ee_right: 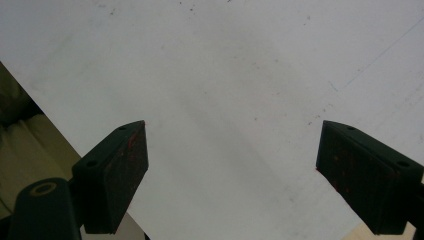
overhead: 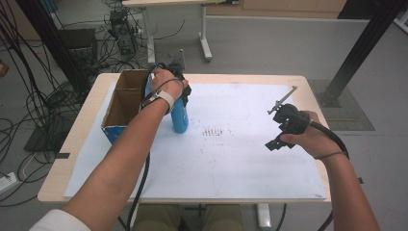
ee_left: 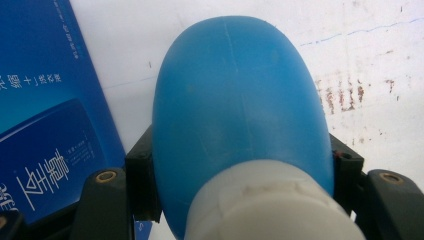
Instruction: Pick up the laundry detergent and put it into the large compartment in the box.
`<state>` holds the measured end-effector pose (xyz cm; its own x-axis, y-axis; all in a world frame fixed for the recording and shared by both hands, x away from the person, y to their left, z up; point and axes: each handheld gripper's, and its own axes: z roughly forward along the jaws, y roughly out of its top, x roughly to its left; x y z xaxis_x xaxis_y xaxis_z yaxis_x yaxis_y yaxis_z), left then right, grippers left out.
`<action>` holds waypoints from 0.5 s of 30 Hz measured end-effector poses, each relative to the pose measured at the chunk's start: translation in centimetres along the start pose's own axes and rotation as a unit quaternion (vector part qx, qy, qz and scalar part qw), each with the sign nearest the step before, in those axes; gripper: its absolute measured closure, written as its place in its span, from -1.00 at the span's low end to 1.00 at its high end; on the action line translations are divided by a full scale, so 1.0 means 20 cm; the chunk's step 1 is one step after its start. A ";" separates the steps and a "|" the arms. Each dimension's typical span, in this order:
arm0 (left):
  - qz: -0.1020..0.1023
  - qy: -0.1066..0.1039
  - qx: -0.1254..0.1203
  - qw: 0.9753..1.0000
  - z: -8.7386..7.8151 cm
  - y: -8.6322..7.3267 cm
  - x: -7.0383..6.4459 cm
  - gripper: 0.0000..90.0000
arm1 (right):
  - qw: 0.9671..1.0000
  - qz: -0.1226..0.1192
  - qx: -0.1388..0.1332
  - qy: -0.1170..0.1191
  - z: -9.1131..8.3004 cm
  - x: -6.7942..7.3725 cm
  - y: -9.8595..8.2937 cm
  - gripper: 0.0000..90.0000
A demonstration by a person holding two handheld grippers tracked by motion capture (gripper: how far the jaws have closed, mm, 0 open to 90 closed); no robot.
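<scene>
Grip on the blue plastic bottle with a white cap point(ee_left: 235, 115): I am seeing the left gripper point(ee_left: 240, 175) pressing its two black jaws against the bottle's sides, just below the cap. In the high view the bottle point(overhead: 180, 117) is standing upright on the white sheet point(overhead: 231, 154) covering the table, just beside the open cardboard box with blue outer walls point(overhead: 122, 103). The right gripper point(ee_right: 232, 175) is hovering over bare sheet, jaws spread wide apart, holding nothing.
</scene>
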<state>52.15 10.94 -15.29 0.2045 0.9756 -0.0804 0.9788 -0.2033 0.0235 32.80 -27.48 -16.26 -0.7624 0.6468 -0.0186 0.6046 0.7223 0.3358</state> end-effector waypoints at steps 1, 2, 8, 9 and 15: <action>-0.001 0.000 0.000 1.000 0.00 0.00 0.00 -0.18 | 1.000 0.000 0.000 -0.001 0.00 0.00 0.00 -0.71; 0.001 0.000 0.001 1.000 0.00 0.00 0.00 -0.18 | 1.000 0.001 0.000 -0.001 0.00 0.00 0.00 -0.71; 0.003 0.003 0.000 1.000 0.00 0.00 -0.01 -0.18 | 1.000 0.003 0.003 -0.002 0.00 0.00 -0.01 -0.71; 0.003 0.004 0.000 1.000 0.00 0.00 -0.02 -0.18 | 1.000 0.002 0.003 -0.002 0.00 0.00 -0.01 -0.71; 0.004 0.005 -0.002 1.000 0.00 -0.01 -0.02 -0.18 | 1.000 0.001 0.002 -0.002 -0.01 0.00 0.00 -0.71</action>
<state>51.93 10.51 -15.29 0.2123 0.9747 -0.0699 0.9771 -0.2107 0.0288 32.76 -27.59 -16.17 -0.7608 0.6486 -0.0221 0.6064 0.7227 0.3317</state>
